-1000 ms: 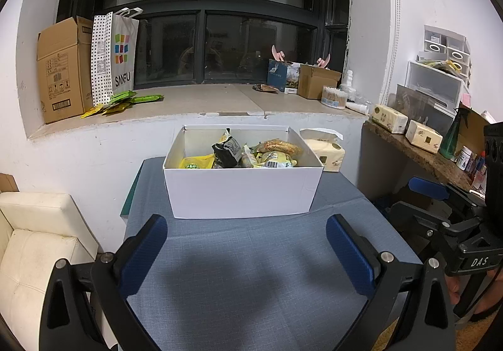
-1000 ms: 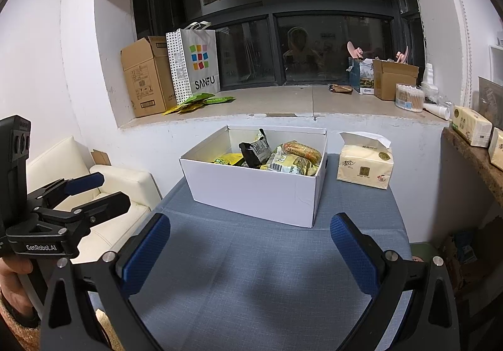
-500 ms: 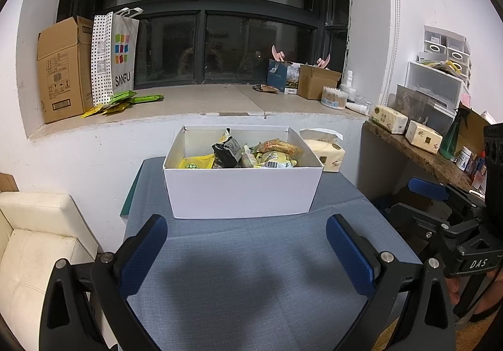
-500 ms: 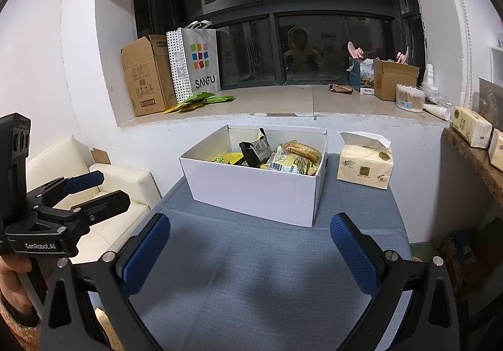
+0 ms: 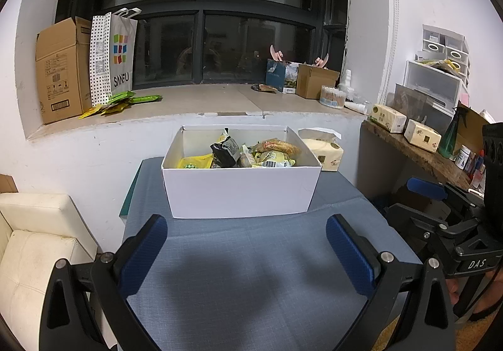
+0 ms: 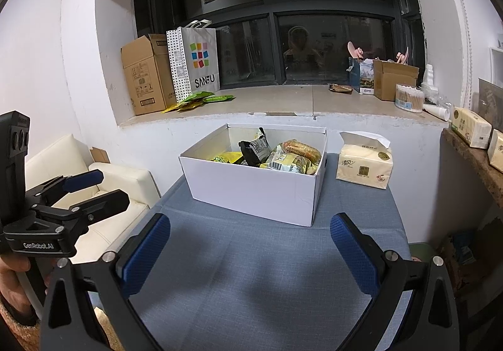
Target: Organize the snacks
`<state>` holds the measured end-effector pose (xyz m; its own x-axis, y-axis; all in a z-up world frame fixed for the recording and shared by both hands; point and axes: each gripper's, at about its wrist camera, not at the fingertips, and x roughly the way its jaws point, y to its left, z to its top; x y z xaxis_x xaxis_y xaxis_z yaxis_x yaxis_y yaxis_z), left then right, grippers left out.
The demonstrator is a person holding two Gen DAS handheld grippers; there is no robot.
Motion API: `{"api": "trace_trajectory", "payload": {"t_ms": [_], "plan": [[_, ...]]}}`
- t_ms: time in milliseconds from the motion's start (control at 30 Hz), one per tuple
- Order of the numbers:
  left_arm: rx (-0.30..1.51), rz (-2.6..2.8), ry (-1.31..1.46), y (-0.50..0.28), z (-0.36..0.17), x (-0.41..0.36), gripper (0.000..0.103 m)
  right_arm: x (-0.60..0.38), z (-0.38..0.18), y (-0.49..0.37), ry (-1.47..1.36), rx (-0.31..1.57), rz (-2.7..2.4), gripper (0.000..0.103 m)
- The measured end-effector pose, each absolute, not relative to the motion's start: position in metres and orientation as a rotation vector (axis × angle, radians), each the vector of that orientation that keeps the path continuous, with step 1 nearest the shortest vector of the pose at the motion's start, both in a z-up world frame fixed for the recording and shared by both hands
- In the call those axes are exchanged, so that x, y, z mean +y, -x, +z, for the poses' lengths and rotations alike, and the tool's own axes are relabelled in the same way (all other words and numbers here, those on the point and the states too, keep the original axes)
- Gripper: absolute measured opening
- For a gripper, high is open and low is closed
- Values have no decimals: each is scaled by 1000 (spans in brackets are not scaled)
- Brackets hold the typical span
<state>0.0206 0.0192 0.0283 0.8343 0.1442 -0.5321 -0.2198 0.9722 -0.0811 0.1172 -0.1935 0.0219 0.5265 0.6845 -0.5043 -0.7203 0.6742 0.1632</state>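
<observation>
Both claws, left gripper (image 5: 246, 252) and right gripper (image 6: 250, 252), hang spread and empty before the white box (image 5: 242, 190). Snack packets (image 5: 248, 154) lie heaped inside it, seemingly unsorted; gathering finished or sorting ahead.

A lived-in home room is shown: a cream sofa (image 6: 94, 181) is seen to the left of the tool, a cluttered window sill (image 5: 201, 102) lies ahead with a cardboard box (image 5: 59, 68) and a shopping bag (image 5: 114, 58), and plastic drawers (image 5: 437, 80) are stacked to the right.
</observation>
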Motion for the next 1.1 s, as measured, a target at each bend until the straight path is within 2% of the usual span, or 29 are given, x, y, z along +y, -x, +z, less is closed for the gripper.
{"api": "trace_trajectory", "payload": {"t_ms": [1100], "plan": [[550,175,130,-17,26,15,103,-191,20,-117,80,571,843,103]]}}
